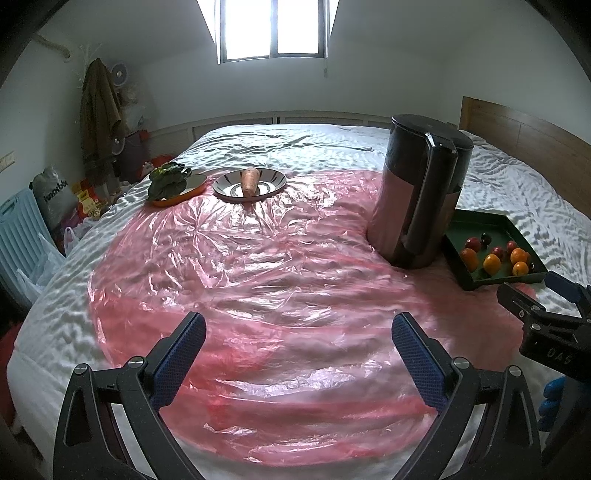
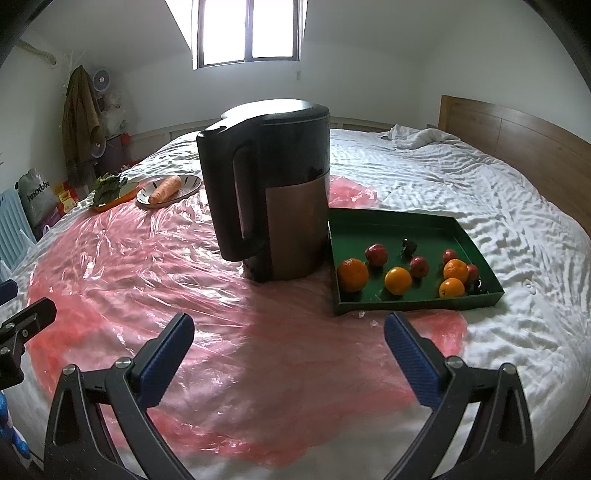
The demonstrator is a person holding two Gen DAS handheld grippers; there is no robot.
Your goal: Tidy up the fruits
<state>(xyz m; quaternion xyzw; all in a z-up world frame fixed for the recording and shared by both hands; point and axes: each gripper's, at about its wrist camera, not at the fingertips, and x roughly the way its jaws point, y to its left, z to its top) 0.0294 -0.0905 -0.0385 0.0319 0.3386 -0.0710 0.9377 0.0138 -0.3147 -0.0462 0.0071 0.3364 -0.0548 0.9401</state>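
Bright window (image 1: pixel 272 27), white walls, wooden headboard (image 2: pixel 517 140)

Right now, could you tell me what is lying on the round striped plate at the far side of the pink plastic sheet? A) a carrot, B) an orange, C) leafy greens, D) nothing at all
A: a single carrot lies across the striped plate, while the leafy greens sit on the orange dish beside it and the oranges are in the green tray.

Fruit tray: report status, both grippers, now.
Left gripper open, empty. Right gripper open, empty, short of the green tray. Oranges and small red fruits loose in tray. Kettle stands against tray's left side.
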